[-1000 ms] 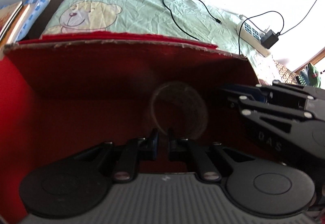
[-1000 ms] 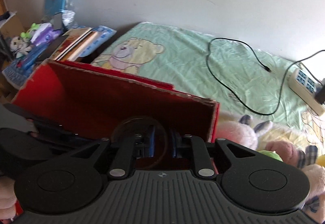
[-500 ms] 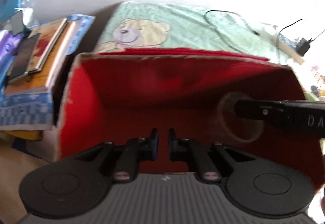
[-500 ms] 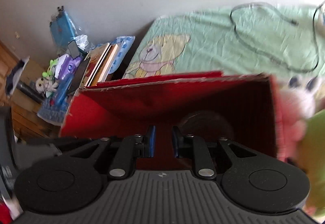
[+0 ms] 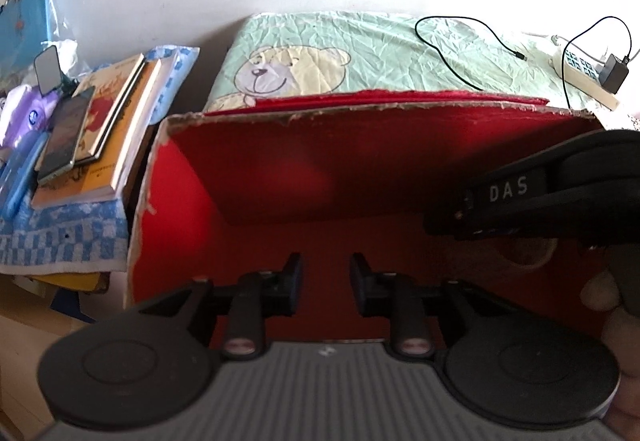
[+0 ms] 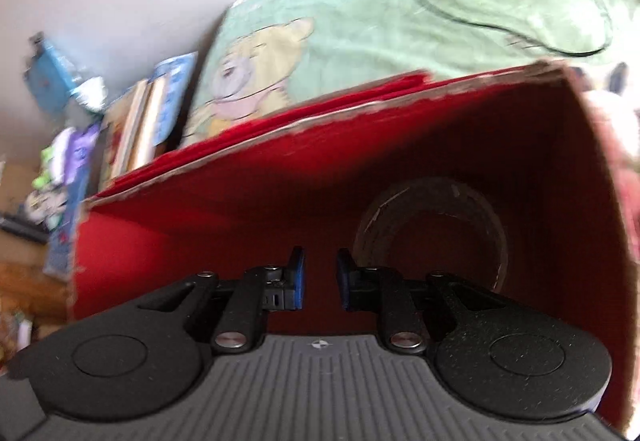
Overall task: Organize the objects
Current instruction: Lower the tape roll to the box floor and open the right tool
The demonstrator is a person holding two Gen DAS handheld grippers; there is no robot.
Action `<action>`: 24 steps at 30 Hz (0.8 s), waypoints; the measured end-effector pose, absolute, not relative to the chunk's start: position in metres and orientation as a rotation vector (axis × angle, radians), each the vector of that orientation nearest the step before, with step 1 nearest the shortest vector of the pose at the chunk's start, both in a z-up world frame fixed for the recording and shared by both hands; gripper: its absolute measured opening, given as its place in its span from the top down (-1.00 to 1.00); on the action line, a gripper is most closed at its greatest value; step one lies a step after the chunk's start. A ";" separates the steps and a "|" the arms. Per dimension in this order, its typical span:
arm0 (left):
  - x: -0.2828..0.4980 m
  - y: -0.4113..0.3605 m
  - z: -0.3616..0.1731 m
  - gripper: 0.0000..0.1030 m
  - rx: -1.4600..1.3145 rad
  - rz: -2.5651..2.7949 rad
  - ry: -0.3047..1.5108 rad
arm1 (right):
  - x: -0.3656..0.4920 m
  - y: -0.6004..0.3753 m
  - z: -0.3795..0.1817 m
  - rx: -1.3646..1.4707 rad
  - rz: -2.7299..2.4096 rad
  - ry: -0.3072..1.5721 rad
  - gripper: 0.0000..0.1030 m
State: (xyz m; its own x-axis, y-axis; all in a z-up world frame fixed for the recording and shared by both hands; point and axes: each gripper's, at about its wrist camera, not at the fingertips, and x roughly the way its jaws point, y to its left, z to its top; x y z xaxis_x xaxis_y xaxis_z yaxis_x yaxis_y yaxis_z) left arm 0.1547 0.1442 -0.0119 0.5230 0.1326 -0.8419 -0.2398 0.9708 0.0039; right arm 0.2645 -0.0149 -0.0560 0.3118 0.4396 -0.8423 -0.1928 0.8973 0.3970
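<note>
A red cardboard box (image 5: 248, 169) stands open on the bed, its ragged rim facing me. A roll of clear tape (image 6: 370, 237) lies inside at the box's right end. In the left wrist view only an edge of the tape (image 5: 536, 261) shows under the right gripper's black body (image 5: 516, 197). My left gripper (image 5: 326, 283) hovers over the box's middle, open, with nothing between its fingers. My right gripper (image 6: 320, 277) is just left of the tape, narrowly open and empty.
Books and a phone (image 5: 68, 133) lie stacked on a blue checked cloth (image 5: 60, 237) left of the box. Behind it is a green bear-print sheet (image 5: 360, 53) with a black cable (image 5: 452, 57) and a power strip (image 5: 580, 81). A person's hand (image 5: 596, 293) shows at right.
Both grippers have drawn back from the tape, which now lies free at the box's right end. The left jaws have widened. The right view has swung left and is blurred.
</note>
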 end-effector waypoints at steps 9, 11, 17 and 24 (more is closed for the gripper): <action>0.156 0.143 -0.013 0.38 -0.104 0.219 0.989 | 0.268 -0.024 -0.055 0.225 0.289 1.174 0.74; 0.155 0.143 -0.013 0.37 -0.101 0.219 0.985 | 0.263 -0.024 -0.049 0.215 0.326 1.140 0.58; 0.154 0.139 -0.013 0.32 -0.071 0.218 0.972 | 0.246 -0.047 -0.030 0.252 0.382 1.057 0.59; 0.146 0.133 -0.005 -0.10 -0.038 0.260 0.951 | 0.215 -0.066 -0.007 0.276 0.455 0.973 0.58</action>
State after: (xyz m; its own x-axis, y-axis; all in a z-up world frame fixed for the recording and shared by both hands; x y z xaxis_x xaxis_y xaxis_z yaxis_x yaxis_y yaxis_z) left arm 0.1462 0.1326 -0.0048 0.5526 0.2027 -0.8084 -0.2361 0.9683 0.0814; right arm 0.2151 -0.0656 -0.0074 0.4800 0.4883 -0.7288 -0.2458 0.8724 0.4226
